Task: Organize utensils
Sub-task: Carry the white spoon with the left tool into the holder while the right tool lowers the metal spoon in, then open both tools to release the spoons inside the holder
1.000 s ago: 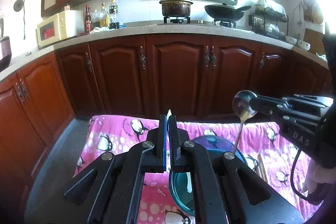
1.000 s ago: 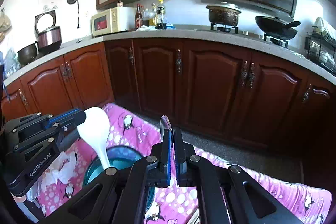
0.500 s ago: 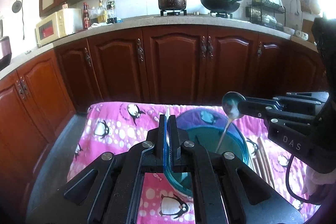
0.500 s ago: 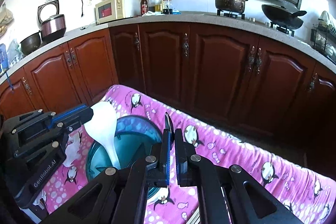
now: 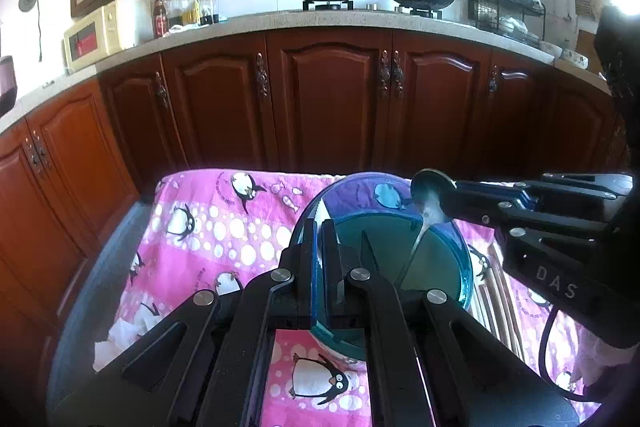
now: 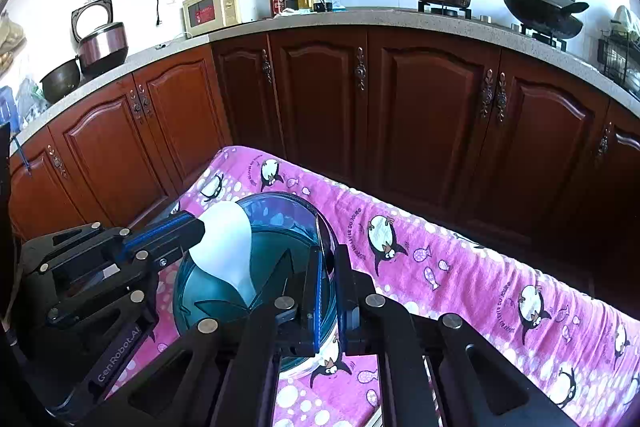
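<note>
Left gripper [image 5: 319, 227], lower centre of its view: jaws clenched on a white spoon [image 6: 224, 247] whose handle slants down into the blue bowl [image 5: 464, 267]. Right gripper [image 6: 326, 259], lower centre of its view: jaws nearly closed, grasping a metal spoon [image 5: 430, 187], its bowl end up at right of the left view, its handle also angled into the bowl. Beyond: pink penguin cloth [image 6: 460, 267] under the bowl, chopsticks [image 5: 496, 307] just right of it, dark wood cabinets [image 5: 328, 99], counter [image 5: 360, 21] across the upper frame.
</note>
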A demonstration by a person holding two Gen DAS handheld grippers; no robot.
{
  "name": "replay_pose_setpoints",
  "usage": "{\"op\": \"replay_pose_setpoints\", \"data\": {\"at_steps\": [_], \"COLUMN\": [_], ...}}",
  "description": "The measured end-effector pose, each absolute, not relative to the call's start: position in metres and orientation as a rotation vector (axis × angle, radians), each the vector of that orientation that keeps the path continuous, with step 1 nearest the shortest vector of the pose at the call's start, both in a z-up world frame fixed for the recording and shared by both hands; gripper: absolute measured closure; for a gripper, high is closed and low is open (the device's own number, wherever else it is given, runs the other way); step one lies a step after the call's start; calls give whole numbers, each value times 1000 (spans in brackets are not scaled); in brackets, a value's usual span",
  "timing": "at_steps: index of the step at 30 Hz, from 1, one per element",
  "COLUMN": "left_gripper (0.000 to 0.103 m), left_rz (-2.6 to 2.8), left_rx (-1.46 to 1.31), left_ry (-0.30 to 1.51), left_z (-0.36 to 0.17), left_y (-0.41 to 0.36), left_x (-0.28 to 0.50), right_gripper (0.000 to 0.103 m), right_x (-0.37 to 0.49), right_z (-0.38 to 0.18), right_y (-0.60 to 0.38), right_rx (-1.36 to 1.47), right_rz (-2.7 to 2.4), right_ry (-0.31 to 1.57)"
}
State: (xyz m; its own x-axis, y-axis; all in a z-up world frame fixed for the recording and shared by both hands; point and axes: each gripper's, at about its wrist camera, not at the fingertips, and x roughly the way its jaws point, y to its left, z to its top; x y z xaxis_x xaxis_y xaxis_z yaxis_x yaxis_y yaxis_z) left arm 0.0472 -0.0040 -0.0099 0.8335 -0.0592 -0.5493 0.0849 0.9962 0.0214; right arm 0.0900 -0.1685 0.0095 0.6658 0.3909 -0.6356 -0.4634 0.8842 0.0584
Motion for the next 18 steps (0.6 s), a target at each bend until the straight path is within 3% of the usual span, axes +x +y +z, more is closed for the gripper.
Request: {"op": "replay_pose_setpoints", "data": {"at_steps": [18], "left_gripper": [99], "left_rz": [-49], "left_rx": [-46], "left_ry": [639], "left_z": [-13], "left_y": [16], "left_x": [57], "right_gripper": [94], "right_x": [94], "right_z": [11], "right_y": [-178], "right_rx": [-45], "right_rz": [499], "right_ry": [718]}}
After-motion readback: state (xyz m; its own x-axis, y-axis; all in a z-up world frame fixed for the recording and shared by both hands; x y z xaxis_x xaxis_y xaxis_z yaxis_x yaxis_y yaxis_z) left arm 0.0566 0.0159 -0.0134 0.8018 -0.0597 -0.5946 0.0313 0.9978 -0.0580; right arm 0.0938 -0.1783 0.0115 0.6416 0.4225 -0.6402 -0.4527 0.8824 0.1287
